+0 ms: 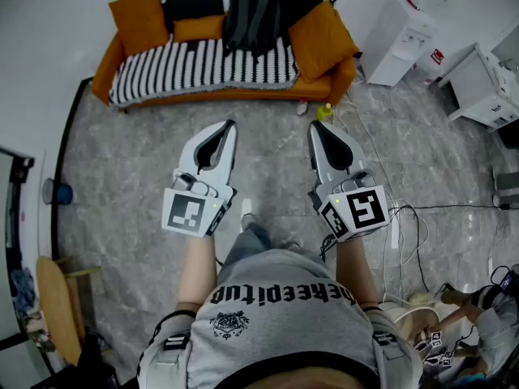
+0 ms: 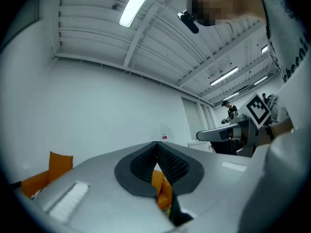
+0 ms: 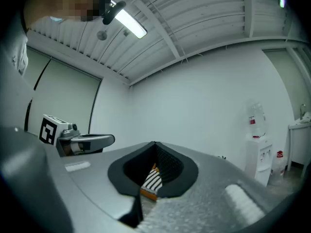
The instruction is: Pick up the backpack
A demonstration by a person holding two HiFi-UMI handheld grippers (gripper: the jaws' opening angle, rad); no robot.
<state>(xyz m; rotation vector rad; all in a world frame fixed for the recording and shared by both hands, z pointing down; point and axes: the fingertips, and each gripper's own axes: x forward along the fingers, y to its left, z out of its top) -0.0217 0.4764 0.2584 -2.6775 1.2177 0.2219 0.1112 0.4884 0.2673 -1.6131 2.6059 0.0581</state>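
A black backpack (image 1: 253, 19) leans upright against the back of an orange sofa (image 1: 320, 87), on a black-and-white striped blanket (image 1: 199, 67). It is far ahead of both grippers. My left gripper (image 1: 232, 125) and right gripper (image 1: 312, 126) are held side by side above the grey marble floor, pointing toward the sofa. Both have their jaws closed tip to tip with nothing between them. In the left gripper view the left gripper (image 2: 156, 143) shows orange cushion through its gap. In the right gripper view the right gripper (image 3: 154, 142) frames a strip of the striped blanket.
A white water dispenser (image 1: 397, 43) and a white cabinet (image 1: 486, 87) stand at the right. Cables (image 1: 409, 217) run over the floor there. A small yellow-green bottle (image 1: 324, 112) sits by the sofa's right end. A wooden chair (image 1: 57, 306) is at the lower left.
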